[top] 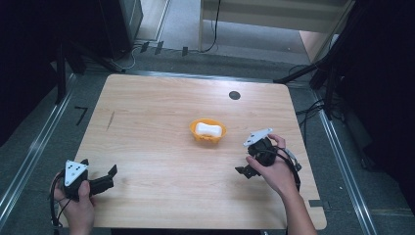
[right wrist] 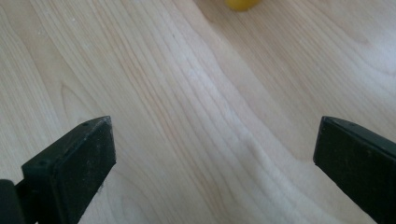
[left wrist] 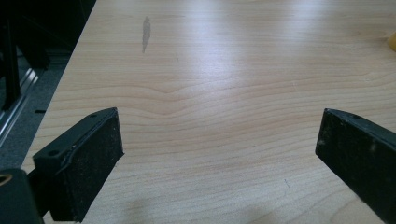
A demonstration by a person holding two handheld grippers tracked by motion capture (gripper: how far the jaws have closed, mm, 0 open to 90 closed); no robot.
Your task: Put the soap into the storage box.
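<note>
High view: round orange bowl (top: 208, 132) on grained wood table (top: 147, 127); both grippers' jaws spread.

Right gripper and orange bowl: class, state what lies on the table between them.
Nothing. In the high view, bare wood separates the right gripper from the orange bowl holding a white object; the right gripper view shows bare table too.

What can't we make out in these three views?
- White object in the orange bowl, high view: too small to identify.
- Bowl in the left gripper view and right gripper view: cut off by the frame edge.
- Right gripper, high view: the hand covers most of it.
</note>
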